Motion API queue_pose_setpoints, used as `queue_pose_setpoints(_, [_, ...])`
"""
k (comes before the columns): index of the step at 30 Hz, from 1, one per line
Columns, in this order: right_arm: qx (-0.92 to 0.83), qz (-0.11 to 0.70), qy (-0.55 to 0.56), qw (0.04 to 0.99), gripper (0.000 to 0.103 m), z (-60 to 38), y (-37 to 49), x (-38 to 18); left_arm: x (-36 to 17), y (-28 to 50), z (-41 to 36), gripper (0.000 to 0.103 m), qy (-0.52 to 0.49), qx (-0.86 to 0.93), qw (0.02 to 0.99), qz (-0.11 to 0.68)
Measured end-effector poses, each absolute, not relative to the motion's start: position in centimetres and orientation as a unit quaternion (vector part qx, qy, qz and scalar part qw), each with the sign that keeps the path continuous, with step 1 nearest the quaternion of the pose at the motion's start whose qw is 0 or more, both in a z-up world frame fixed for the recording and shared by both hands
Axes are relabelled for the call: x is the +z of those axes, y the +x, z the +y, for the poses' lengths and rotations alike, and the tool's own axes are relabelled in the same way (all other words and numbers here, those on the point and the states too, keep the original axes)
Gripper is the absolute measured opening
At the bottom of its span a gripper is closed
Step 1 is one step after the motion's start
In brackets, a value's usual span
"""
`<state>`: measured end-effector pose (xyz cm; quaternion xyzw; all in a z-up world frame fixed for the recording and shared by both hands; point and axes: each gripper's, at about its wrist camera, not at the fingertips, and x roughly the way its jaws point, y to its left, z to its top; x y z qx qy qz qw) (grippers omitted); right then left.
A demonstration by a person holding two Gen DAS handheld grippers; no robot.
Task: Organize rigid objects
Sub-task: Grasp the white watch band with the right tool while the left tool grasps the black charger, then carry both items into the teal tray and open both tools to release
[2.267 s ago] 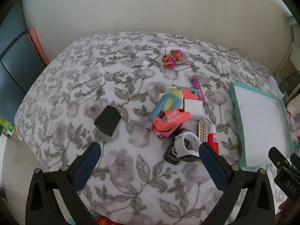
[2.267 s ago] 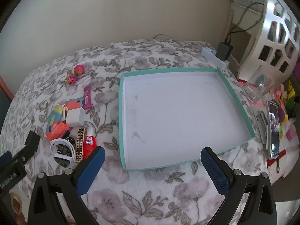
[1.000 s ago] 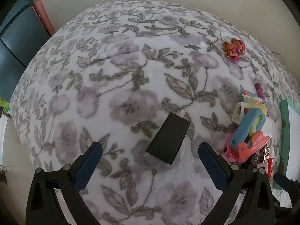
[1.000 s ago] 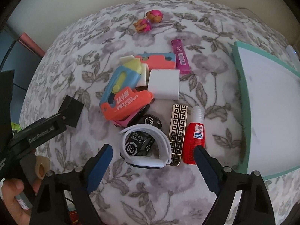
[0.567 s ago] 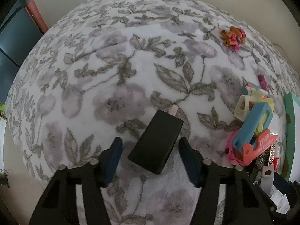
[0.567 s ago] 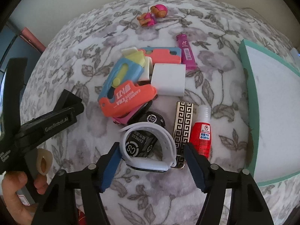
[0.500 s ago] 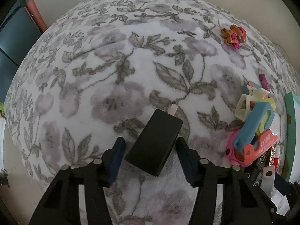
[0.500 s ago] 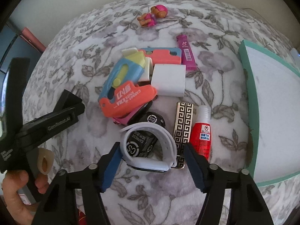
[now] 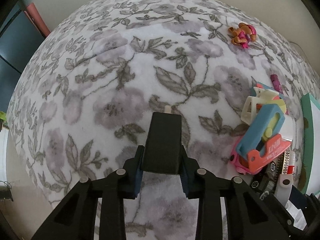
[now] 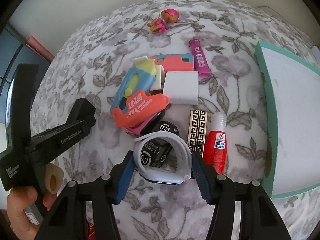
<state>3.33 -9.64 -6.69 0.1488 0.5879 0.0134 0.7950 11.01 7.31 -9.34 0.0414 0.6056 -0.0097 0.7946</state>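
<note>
My left gripper [image 9: 161, 153] is shut on a black rectangular block [image 9: 163, 140], gripping its near end; the block lies on the flowered blanket [image 9: 112, 76]. In the right wrist view that gripper [image 10: 80, 116] stands left of a heap of small items, a hand [image 10: 20, 206] on its handle. My right gripper [image 10: 161, 158] points down over a white watch band [image 10: 181, 156]. Its jaws are closing, with the pads against the band's two sides. A teal tray [image 10: 270, 132] with a white floor sits at the right.
The heap holds an orange tape dispenser [image 10: 140, 108], a blue and yellow piece [image 10: 134, 84], a white block [image 10: 181, 88], a gold patterned case [image 10: 197, 132], a red bottle [image 10: 217, 148] and a magenta tube [image 10: 199, 60]. A pink toy figure [image 10: 164, 20] lies farther back.
The left jaws came in from wide open and closed on the black block. The right jaws narrowed from either side until they reached the white watch band.
</note>
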Motion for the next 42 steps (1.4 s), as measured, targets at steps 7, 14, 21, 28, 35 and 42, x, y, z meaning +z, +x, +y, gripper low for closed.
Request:
queue_pose_setpoints(7, [0.009,0.579,0.173,0.797,0.06,-10.6,2.9,-6.1,-7.7,10.1,6.6,0.032,0.039,-0.004,0.793,0.608])
queue_pose_setpoints(14, [0.003,0.566,0.185,0.803,0.06,-11.6,2.5,-5.1,-5.2,9.0,5.1,0.032,0.036,-0.003,0.798,0.602])
queue_pose_setpoints(21, [-0.017,0.537,0.23,0.811,0.06,-14.8,1.9,-3.6,-1.8,8.5,0.5,0.032,0.03,-0.024,0.805,0.592])
queue_pose_setpoints(28, [-0.1,0.51,0.269,0.811,0.06,-20.3,0.2,-2.6,0.9,7.9,-5.8,0.032,0.025,-0.073,0.811,0.58])
queue_pose_setpoints(35, [-0.176,0.486,0.286,0.807,0.06,-25.5,-1.3,-1.7,0.9,7.6,-10.7,0.032,0.017,-0.105,0.804,0.585])
queue_pose_setpoints(42, [-0.274,0.481,0.302,0.776,0.06,-31.7,-3.0,-2.8,-0.7,7.3,-15.0,0.032,0.027,-0.122,0.794,0.594])
